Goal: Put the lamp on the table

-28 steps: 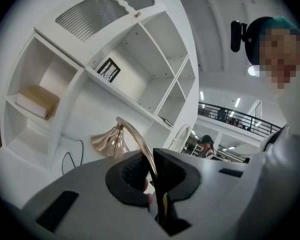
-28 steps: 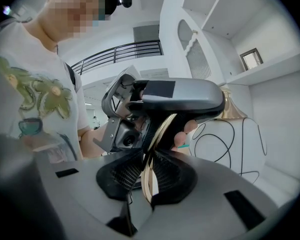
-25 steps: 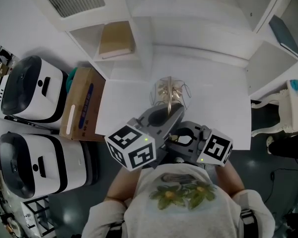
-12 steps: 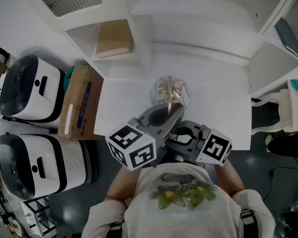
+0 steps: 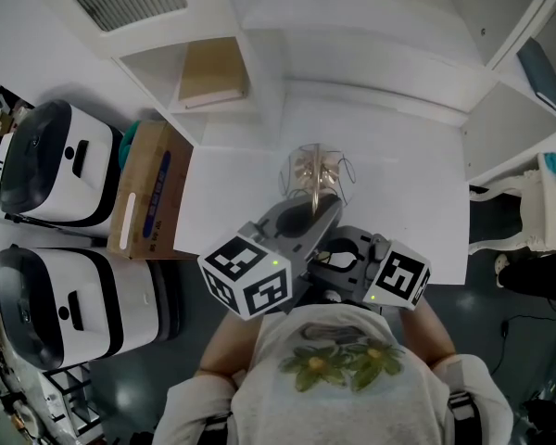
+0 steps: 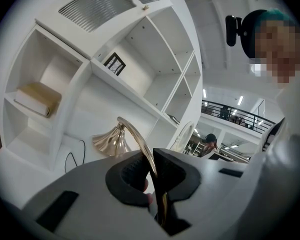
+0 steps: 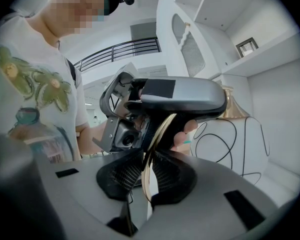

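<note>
Hardly moved since a second ago: keeps the lamp [image 5: 317,176] and both grippers at the same place above the white counter [image 5: 408,184], with only a small drift of the head view; holds the lamp near the counter's front edge, though cannot tell whether its foot already touches the surface; clamps the fingers of the left gripper [image 6: 154,171] tight on the curved brass arm [image 6: 136,138], not far below the bell-shaped shade [image 6: 109,141]; pinches the same thin arm at another place with the fingers of the right gripper [image 7: 149,176], also closed on the metal with no gap. Probably stiff and rather light, but smooth and polished, so likely to slip or turn between the pads; seems top-heavy toward the shade, therefore better to take on the arm at two places, as now, and not on the thin shade, which may dent. Shows only in the right gripper view the black cord [image 7: 242,149] in loops against the white surface, and the left gripper from outside; shows only in the left gripper view the full curve of the arm, with white shelves [image 6: 115,84] behind; gives only in the head view the place of the lamp over the counter.
</note>
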A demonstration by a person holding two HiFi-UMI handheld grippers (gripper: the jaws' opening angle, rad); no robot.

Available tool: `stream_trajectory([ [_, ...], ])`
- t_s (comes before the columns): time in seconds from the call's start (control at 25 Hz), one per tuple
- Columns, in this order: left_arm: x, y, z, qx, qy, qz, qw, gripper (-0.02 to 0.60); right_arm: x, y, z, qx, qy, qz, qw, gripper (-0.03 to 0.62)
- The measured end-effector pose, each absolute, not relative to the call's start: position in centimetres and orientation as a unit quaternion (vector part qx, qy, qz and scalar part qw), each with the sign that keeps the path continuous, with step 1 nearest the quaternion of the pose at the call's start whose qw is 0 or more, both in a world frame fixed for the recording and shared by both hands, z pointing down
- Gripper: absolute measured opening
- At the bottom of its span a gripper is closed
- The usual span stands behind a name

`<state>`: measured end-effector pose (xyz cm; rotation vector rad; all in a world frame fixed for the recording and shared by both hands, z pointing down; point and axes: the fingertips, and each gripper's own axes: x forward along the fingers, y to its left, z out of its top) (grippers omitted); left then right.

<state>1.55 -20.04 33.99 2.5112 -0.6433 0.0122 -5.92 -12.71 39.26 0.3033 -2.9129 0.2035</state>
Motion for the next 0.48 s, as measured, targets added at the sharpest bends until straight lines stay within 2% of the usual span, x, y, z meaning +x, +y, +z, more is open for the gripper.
stream_trajectory([
  [0.48,1.76,-20.63,34.71,0.928,-0.254,0.011,0.273,0.046,-5.63,-13.06,39.81,0.089,-0.988,0.073,0.107,0.072],
])
